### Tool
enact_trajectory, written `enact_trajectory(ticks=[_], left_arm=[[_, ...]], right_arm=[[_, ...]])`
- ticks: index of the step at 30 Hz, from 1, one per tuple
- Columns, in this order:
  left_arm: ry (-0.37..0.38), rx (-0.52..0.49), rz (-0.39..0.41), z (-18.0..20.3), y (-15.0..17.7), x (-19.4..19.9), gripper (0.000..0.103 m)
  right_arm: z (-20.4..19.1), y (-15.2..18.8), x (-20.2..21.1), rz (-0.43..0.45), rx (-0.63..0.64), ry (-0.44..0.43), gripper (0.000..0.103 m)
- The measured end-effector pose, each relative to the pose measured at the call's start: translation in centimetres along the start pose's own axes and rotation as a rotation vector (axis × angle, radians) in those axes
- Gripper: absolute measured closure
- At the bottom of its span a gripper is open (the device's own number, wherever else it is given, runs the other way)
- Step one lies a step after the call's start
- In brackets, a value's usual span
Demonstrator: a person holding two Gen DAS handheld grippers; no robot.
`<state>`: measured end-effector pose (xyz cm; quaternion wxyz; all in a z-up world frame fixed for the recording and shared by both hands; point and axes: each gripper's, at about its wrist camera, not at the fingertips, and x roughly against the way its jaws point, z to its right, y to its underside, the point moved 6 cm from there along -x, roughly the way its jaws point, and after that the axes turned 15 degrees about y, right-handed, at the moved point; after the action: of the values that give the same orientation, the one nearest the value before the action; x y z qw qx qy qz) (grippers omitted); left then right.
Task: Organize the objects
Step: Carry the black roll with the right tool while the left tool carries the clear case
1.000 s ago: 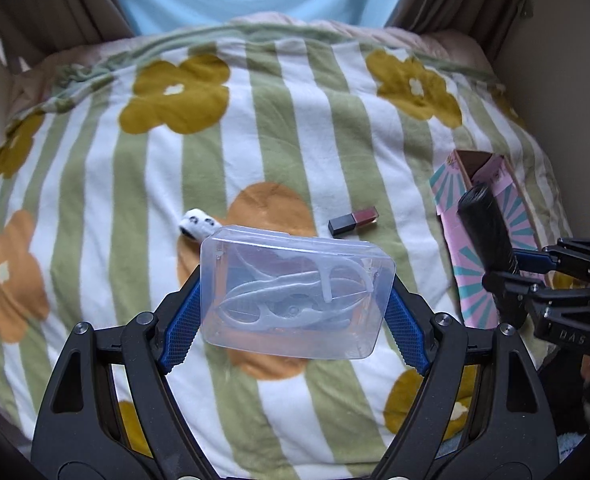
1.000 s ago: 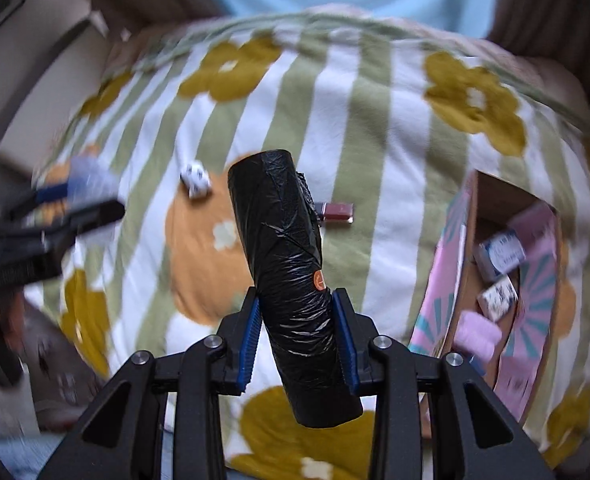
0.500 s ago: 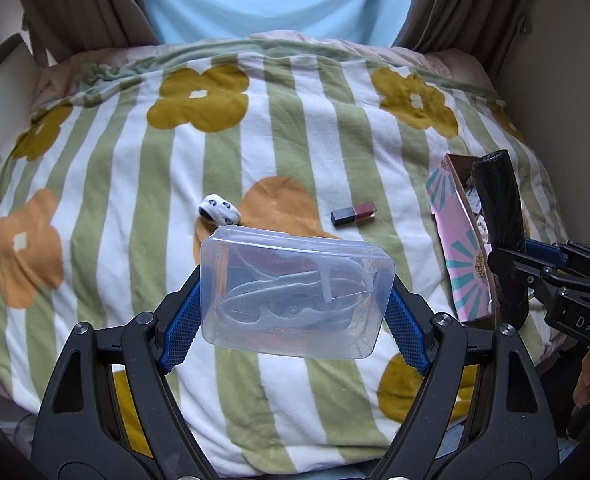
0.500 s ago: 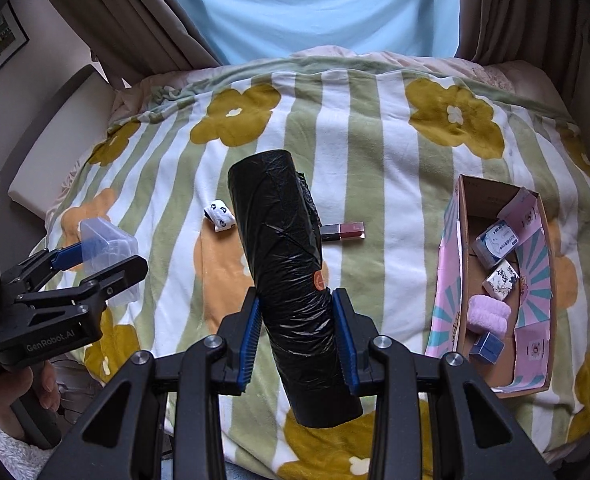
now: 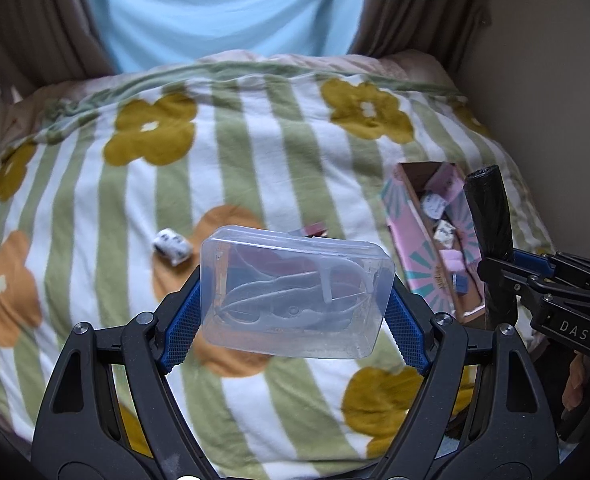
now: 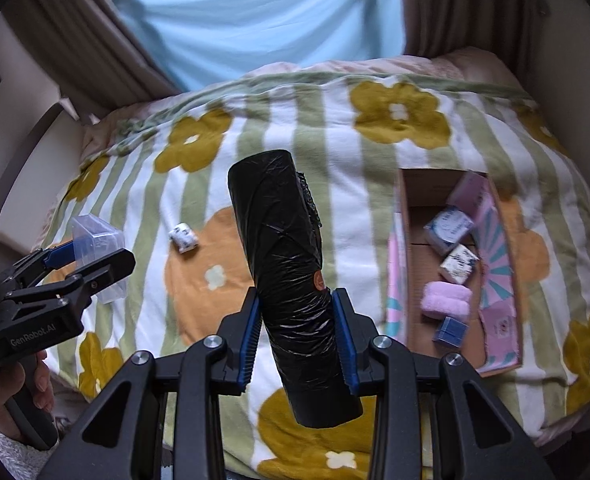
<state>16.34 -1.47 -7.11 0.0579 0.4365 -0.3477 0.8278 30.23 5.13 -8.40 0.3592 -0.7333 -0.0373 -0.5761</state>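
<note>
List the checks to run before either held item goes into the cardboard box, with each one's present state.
1. Left tool clamped on clear plastic case: ok.
2. Right tool clamped on black bag roll: ok.
3. Cardboard box open on top: ok.
4. Free floor space in box: ok, its far end is bare; four small items lie in the near part.
5. Roll fits lengthwise in that space: cannot tell.
6. Loose items left on the blanket: not ok, the small white roll is out.

A flower-striped bed (image 5: 255, 152) fronts brown curtains (image 6: 75, 40) and a blue-lit window (image 5: 223, 12).
</note>
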Motion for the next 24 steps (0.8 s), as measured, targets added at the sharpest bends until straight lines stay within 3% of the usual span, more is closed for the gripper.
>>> enact_trajectory(ticks=[10,24], left_arm=[[0.117,-0.109,-0.075,7.0,-4.2,-6.5,0.023],[0.244,-0.261,-0.244,16.4,-8.8,-22.1,0.023]], right_arm=[[8.1,-0.3,-1.6,-0.028,-0.173,0.084,0.071],[16.9,1.5,-10.2,-0.166,-0.401,0.151,0.071]])
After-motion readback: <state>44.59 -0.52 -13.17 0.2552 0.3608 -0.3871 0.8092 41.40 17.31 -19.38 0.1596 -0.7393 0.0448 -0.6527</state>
